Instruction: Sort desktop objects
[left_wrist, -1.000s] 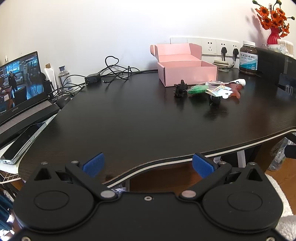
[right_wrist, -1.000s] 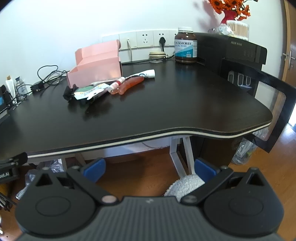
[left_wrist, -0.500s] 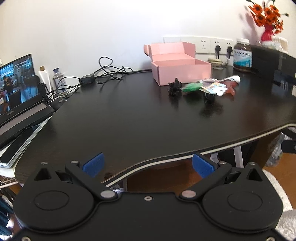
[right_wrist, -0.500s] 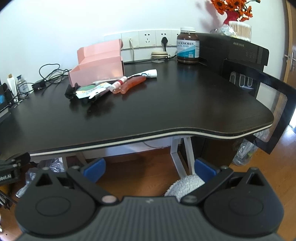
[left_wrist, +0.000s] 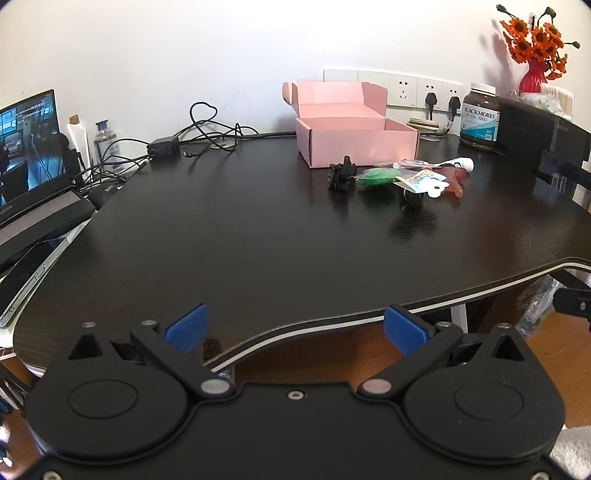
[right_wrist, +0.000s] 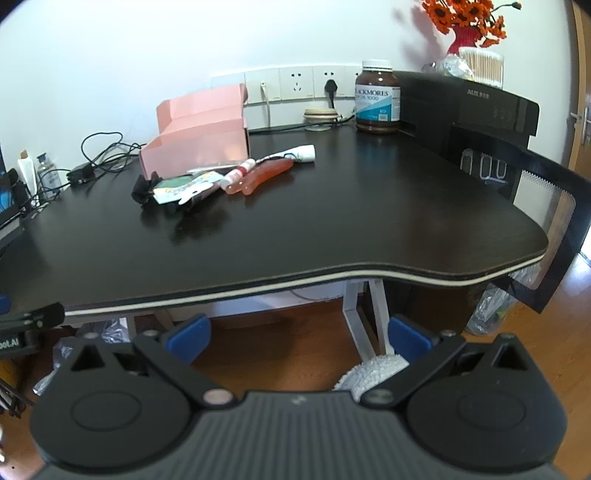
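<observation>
An open pink cardboard box (left_wrist: 354, 138) (right_wrist: 199, 147) stands at the back of the black desk (left_wrist: 258, 240) (right_wrist: 332, 221). In front of it lies a small heap: a black clip (left_wrist: 342, 174) (right_wrist: 143, 189), a green packet (left_wrist: 378, 176), a printed card (left_wrist: 421, 181) (right_wrist: 184, 188), an orange-red tool (right_wrist: 267, 173) and a white tube (right_wrist: 301, 153). My left gripper (left_wrist: 295, 326) is open at the desk's near edge, far from the heap. Below and in front of the edge, my right gripper (right_wrist: 299, 334) is also open and holds nothing.
A laptop (left_wrist: 29, 166), a phone (left_wrist: 22, 273) and tangled cables (left_wrist: 199, 129) crowd the left side. A brown supplement jar (right_wrist: 377, 99) and black appliance (right_wrist: 469, 110) stand at the back right, with orange flowers (left_wrist: 535, 37) behind. A mesh chair back (right_wrist: 554, 206) flanks the right edge.
Both cameras have shifted slightly, so the heap and box sit a little differently in view. Both grippers stay open; nothing on the desk has moved.
</observation>
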